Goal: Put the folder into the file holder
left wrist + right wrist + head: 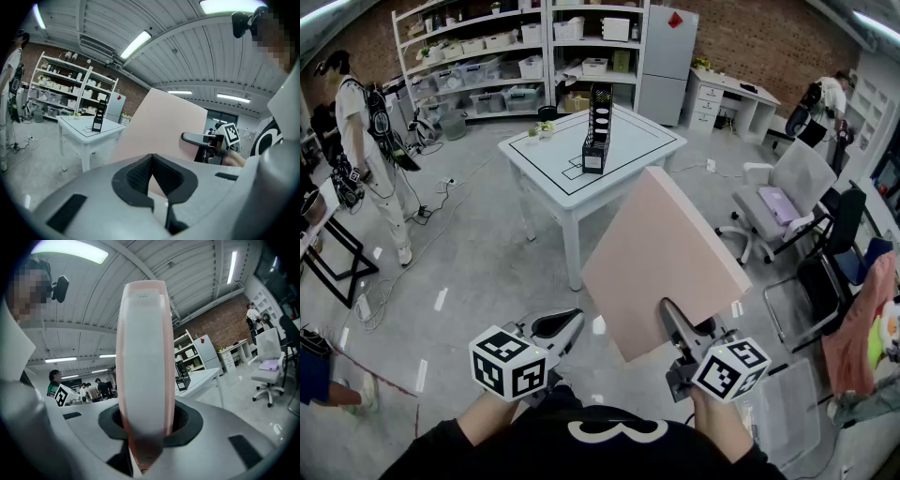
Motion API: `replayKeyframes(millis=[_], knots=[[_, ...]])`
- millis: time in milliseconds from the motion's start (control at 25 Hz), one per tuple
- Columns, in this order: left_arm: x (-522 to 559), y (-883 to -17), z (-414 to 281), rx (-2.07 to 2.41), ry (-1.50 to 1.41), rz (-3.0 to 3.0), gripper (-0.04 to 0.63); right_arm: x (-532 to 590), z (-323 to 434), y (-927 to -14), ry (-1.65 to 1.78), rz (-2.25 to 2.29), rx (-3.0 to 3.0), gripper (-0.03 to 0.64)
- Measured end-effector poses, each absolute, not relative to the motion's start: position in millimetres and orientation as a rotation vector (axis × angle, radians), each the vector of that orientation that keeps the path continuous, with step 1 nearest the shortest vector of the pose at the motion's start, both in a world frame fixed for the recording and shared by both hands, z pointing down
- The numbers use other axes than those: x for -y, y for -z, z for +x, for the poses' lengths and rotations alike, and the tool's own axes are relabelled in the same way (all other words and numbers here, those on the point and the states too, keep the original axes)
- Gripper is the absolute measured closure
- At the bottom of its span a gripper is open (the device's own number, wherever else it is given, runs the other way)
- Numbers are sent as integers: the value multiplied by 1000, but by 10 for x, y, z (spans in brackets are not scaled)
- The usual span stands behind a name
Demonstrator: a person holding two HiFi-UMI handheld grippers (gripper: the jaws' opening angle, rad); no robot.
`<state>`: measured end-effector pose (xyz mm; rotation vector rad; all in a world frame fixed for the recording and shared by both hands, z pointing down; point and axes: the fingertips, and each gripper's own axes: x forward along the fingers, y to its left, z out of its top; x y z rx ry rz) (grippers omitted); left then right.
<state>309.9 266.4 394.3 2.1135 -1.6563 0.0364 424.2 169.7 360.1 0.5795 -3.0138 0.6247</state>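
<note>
A large pink folder [661, 258] is held up in the air, tilted, with my right gripper [672, 321] shut on its near lower edge. In the right gripper view the folder [143, 357] shows edge-on, standing up from between the jaws of the gripper [145, 425]. The black file holder [598, 131] stands upright on the white table [642, 145] some way ahead, also seen small in both gripper views, the holder [98, 117] on the left and the holder [182, 376] on the right. My left gripper [558, 326] hangs shut and holds nothing, left of the folder [159, 126].
A grey office chair [787, 192] and a black chair [830, 267] stand to the right. White shelves [487, 56] with boxes line the back wall beside a grey cabinet [668, 61]. A person [370, 141] stands at the left. Cables lie on the floor.
</note>
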Motion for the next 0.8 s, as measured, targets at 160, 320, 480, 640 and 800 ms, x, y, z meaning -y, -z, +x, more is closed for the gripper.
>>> replayKeyframes(millis=[160,320,480,640,800], knots=[[-2534,-3995,2981,1638,-23,2115,589,-1588,4118,-3642,-630,594,3000,480],[-2326,-4068,2770,1613,-11,2109,589,-1407,3933,-3713,-671,610,2976,480],[-2050,-4141,2489,1585,-10,2104,589,-1147,3675,-3782,-683,639,2954,480],[-1749,-4204,2143,1561,-21,2099,589,-849,3345,-3843,-698,666,2929,480],[-1458,-4203,1734,1545,-23,2102,589,-575,2967,-3852,-700,685,2907,480]])
